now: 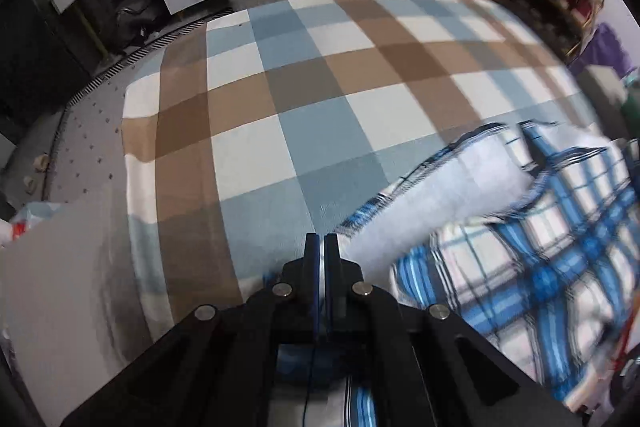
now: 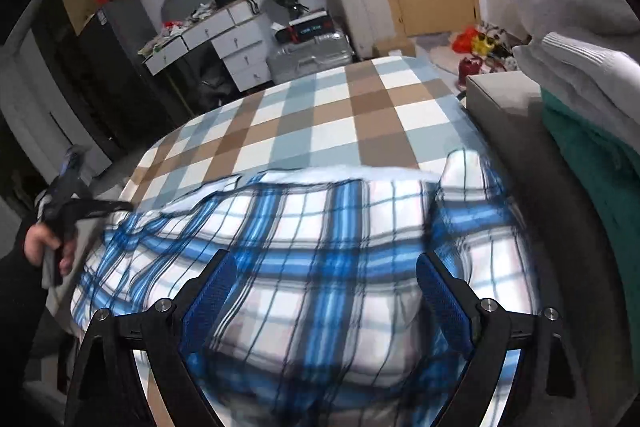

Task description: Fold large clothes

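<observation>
Checked bedspread in blue, brown and white covers the bed ahead of both tools. Right gripper hangs with its jaws spread wide and empty over the blue plaid garment, bunched just beneath it. Left gripper is pressed together; whether it pinches cloth I cannot tell. Likely next: smooth the garment flat, then take an edge, not a bunch.

My shirt is white with blue and dark plaid lines, its lining plain white. The bed cover is checked in brown, pale blue and white. My right tool has blue pads on black arms.
</observation>
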The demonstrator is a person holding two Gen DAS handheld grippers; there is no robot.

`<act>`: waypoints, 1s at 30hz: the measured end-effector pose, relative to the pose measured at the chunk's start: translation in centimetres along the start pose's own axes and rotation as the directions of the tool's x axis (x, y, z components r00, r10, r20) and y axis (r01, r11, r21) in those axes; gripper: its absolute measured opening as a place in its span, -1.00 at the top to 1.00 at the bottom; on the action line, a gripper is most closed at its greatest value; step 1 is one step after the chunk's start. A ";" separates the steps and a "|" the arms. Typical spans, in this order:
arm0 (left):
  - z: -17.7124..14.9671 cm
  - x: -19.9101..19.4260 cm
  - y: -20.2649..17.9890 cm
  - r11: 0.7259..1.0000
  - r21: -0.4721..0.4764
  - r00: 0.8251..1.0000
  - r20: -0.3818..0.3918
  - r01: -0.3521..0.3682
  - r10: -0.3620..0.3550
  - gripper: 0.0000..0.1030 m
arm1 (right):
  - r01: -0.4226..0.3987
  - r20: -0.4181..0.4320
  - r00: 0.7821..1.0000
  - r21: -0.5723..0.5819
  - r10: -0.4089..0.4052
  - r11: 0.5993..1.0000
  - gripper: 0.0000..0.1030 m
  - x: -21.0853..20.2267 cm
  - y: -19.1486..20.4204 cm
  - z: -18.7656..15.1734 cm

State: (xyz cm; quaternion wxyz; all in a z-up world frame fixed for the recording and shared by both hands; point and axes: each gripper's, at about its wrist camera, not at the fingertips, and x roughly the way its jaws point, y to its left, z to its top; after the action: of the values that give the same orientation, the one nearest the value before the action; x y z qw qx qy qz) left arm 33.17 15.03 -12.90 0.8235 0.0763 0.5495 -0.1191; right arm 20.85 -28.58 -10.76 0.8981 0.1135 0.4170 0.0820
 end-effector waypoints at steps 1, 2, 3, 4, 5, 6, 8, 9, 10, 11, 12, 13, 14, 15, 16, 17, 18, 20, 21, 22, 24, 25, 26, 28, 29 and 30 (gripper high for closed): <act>-0.2 -0.2 0.4 0.999 -0.013 0.999 -0.025 0.040 -0.040 0.72 | 0.012 -0.013 1.000 0.009 -0.011 1.000 -0.79 0.2 -0.3 0.3; -0.4 -0.4 0.7 0.997 -0.011 0.996 -0.037 0.082 -0.082 0.54 | 0.014 -0.016 1.000 0.014 -0.014 1.000 -0.79 0.2 -0.4 0.5; -0.6 -0.6 0.7 0.995 0.004 0.995 -0.034 0.097 -0.096 0.02 | -0.001 -0.014 1.000 0.013 0.001 1.000 -0.79 0.0 -0.4 0.6; -0.9 -0.9 0.4 0.996 0.045 0.997 -0.029 0.079 -0.078 -0.45 | -0.013 -0.005 1.000 0.010 0.013 1.000 -0.79 -0.3 -0.3 0.5; -1.3 -1.2 -0.1 0.994 0.105 0.999 -0.002 0.036 -0.036 -0.54 | -0.021 0.004 1.000 0.008 0.021 1.000 -0.79 -0.5 -0.2 0.4; -1.4 -1.3 -0.3 0.991 0.134 1.000 0.008 0.025 -0.026 -0.55 | -0.036 0.016 0.999 0.002 0.036 0.999 -0.79 -0.9 0.1 -0.1; -1.6 -1.1 0.0 0.988 0.151 1.000 0.001 0.001 -0.001 -0.55 | -0.057 0.028 0.998 -0.008 0.057 0.998 -0.79 -1.3 0.7 -0.9; -1.6 -0.9 0.6 0.993 0.118 1.000 -0.010 0.022 -0.021 -0.55 | -0.062 0.027 0.998 -0.009 0.062 0.998 -0.79 -1.4 0.9 -1.4; -1.8 -0.6 1.4 0.994 0.056 0.995 -0.047 0.090 -0.087 -0.55 | -0.069 0.024 0.997 -0.011 0.069 0.998 -0.79 -1.5 1.2 -1.7; -2.1 -0.4 1.8 0.991 0.021 0.989 -0.067 0.134 -0.133 -0.55 | -0.083 0.022 0.996 -0.015 0.083 0.996 -0.79 -1.5 1.5 -2.1; -2.5 -0.4 1.9 0.988 0.011 0.986 -0.073 0.153 -0.152 -0.55 | -0.092 0.020 0.996 -0.016 0.092 0.996 -0.79 -1.5 1.7 -2.3; -3.1 -0.5 1.7 0.990 0.028 0.988 -0.068 0.138 -0.135 -0.55 | -0.097 0.019 0.995 -0.017 0.097 0.995 -0.79 -1.6 2.0 -2.8; -3.7 -0.8 1.3 0.992 0.051 0.992 -0.059 0.112 -0.109 -0.55 | -0.103 0.014 0.995 -0.020 0.103 0.994 -0.79 -1.6 2.2 -3.0; -4.5 -1.1 0.8 0.992 0.090 0.995 -0.044 0.088 -0.084 -0.55 | -0.108 0.010 0.994 -0.024 0.108 0.994 -0.79 -1.6 2.5 -3.1; -5.0 -1.3 0.5 0.991 0.111 0.997 -0.033 0.072 -0.069 -0.55 | -0.116 0.007 0.993 -0.030 0.116 0.993 -0.79 -1.6 2.8 -3.4; -5.8 -1.5 0.1 0.989 0.142 0.999 -0.020 0.034 -0.031 -0.55 | -0.120 0.007 0.993 -0.034 0.120 0.992 -0.79 -1.6 3.0 -3.4; -6.2 -1.6 0.0 0.988 0.157 1.000 -0.015 0.006 -0.004 -0.55 | -0.125 0.009 0.992 -0.039 0.125 0.991 -0.79 -1.6 3.3 -3.6; -6.9 -1.7 0.0 0.984 0.179 1.000 -0.003 -0.027 0.028 -0.54 | -0.142 0.012 0.990 -0.041 0.143 0.989 -0.79 -1.6 3.8 -3.7; -7.1 -1.8 0.2 0.983 0.182 0.999 0.003 -0.038 0.038 -0.52 | -0.150 0.010 0.989 -0.042 0.150 0.988 -0.79 -1.6 4.0 -3.8; -7.1 -2.0 0.4 0.983 0.178 0.999 0.011 -0.044 0.043 -0.52 | -0.155 0.010 0.988 -0.042 0.155 0.987 -0.79 -1.5 4.2 -3.9; -7.0 -2.7 1.1 0.988 0.154 0.999 0.024 -0.032 0.029 -0.52 | -0.166 0.008 0.986 -0.040 0.166 0.985 -0.79 -1.4 4.5 -4.1; -7.1 -3.3 1.4 0.991 0.130 0.999 0.040 -0.010 0.005 -0.52 | -0.167 0.005 0.986 -0.039 0.167 0.985 -0.79 -1.4 4.6 -4.2; -7.2 -3.9 1.5 0.993 0.118 0.998 0.053 0.026 -0.032 -0.52 | -0.171 0.001 0.985 -0.038 0.172 0.984 -0.79 -1.3 4.7 -4.3; -7.7 -3.7 0.2 0.983 0.177 0.998 0.025 0.055 -0.060 -0.52 | -0.171 0.000 0.985 -0.042 0.171 0.984 -0.79 -1.3 4.8 -4.6; -8.0 -3.3 -0.6 0.976 0.215 0.999 0.017 0.031 -0.036 -0.52 | -0.167 0.001 0.986 -0.043 0.167 0.985 -0.79 -1.3 4.9 -4.7; -8.2 -2.8 -1.4 0.967 0.254 1.000 0.011 0.000 -0.003 -0.52 | -0.169 -0.001 0.986 -0.043 0.169 0.985 -0.79 -1.3 5.0 -4.8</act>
State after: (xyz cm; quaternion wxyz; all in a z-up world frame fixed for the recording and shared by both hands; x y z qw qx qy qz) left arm 24.41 16.08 -13.43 0.8099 0.1803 0.5249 -0.1896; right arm 16.08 -23.43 -11.45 0.8907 0.1294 0.4026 0.1665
